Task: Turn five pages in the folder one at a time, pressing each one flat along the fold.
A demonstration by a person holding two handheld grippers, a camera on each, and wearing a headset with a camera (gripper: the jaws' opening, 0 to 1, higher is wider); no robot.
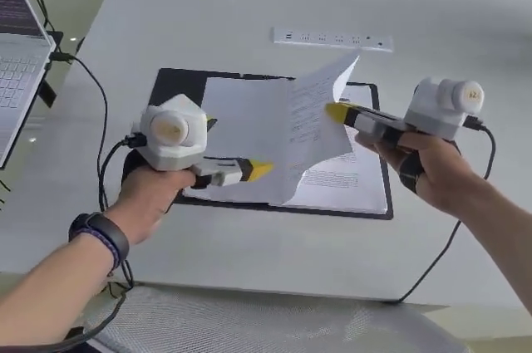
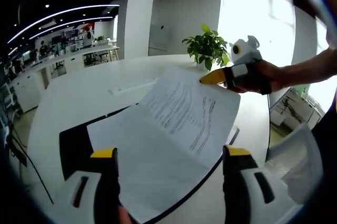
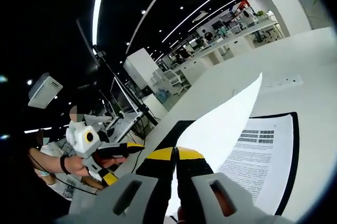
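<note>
Nearest, the left hand-held gripper [image 1: 256,171] hovers empty, jaws spread wide, over the folder [image 1: 179,87] lying on the table [image 1: 249,4], while the right hand-held gripper [image 1: 337,110] pinches a page [image 1: 312,120] standing mid-turn, so this page's pressing is not yet done and the count so far is unclear.

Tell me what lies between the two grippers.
The lifted page, pinched by the right gripper, stands between it and the left gripper over the open folder; the head view shows it.
</note>
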